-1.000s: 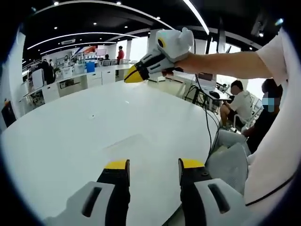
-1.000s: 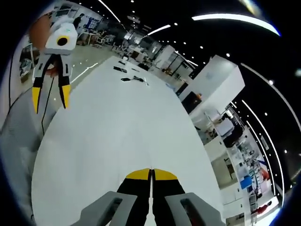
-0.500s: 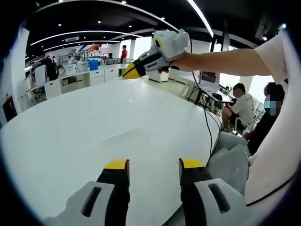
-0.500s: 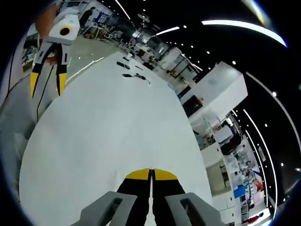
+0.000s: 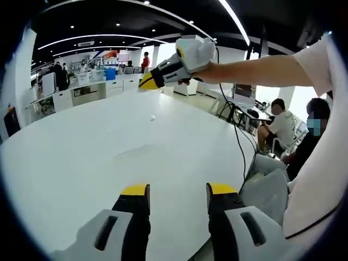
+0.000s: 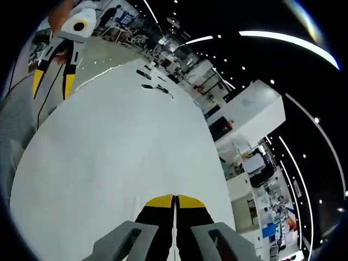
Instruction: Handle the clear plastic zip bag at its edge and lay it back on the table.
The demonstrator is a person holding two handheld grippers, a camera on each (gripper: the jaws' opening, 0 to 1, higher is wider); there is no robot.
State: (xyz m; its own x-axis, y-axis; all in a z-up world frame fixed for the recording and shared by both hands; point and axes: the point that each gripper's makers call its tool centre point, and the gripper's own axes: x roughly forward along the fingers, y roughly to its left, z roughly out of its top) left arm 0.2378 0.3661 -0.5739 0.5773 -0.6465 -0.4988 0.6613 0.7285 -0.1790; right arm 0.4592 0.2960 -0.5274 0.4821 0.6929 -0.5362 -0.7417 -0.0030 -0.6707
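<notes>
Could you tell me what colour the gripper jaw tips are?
Yellow, on black jaws; clearest on the left gripper in the left gripper view.

No readable text, label, brand, number or sign anywhere in either view.
</notes>
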